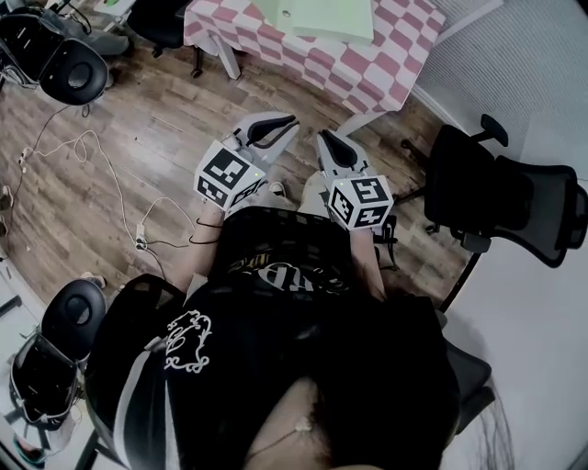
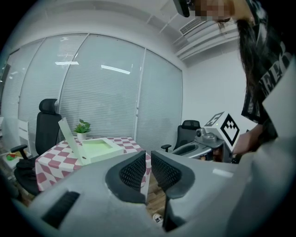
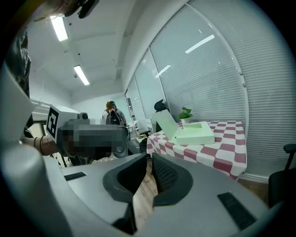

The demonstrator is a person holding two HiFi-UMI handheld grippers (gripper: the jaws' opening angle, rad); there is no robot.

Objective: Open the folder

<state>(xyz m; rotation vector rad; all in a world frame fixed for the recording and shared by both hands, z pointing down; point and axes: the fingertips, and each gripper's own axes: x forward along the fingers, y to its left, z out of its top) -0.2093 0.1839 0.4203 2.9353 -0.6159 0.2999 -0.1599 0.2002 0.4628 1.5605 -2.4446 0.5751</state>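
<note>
On the tabletop (image 1: 404, 55) the green folder (image 1: 326, 18) looks light and stiff, its lid edge good to pinch; all jaws are pressed together.

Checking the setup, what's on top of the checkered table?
An open light-green folder, lid raised, and a small potted plant behind it. The checkered cloth covers the tabletop itself.

Person's left grey plastic two-jaw gripper (image 1: 281, 123), jaws drawn nearly together, empty, right grey plastic two-jaw gripper (image 1: 328, 140) just beside it, jaws likewise nearly together, empty, both held out before the torso (image 1: 276, 275), tips converging.
</note>
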